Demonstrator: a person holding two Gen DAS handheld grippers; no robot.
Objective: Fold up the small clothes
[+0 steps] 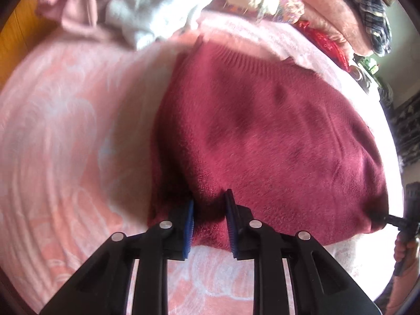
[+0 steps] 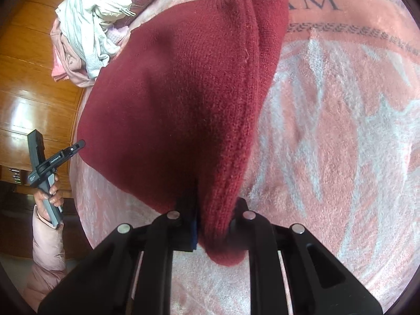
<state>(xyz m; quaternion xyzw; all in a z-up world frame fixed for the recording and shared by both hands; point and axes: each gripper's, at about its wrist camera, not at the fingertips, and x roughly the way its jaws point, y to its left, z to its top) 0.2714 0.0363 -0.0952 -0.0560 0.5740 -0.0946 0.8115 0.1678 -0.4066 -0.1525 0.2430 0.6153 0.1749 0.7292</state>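
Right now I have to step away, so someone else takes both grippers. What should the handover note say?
Left gripper: fingers pinch the near edge of the red sweater.
Right gripper: fingers clamped on a bunched corner of the same edge.
Sweater lies on the pink blanket; the unfolded clothes pile sits at the far side.
Done: both grips taken.
Left: probably carry the edge over to fold, then do the pile.

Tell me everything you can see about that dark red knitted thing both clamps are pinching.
The dark red sweater is a soft, fuzzy knit with a ribbed band along its far edge. It lies on a pink patterned blanket, one side doubled over in a fold. The left gripper and the right gripper each pinch a near corner, raising the near edge off the blanket. Nothing else touches it.
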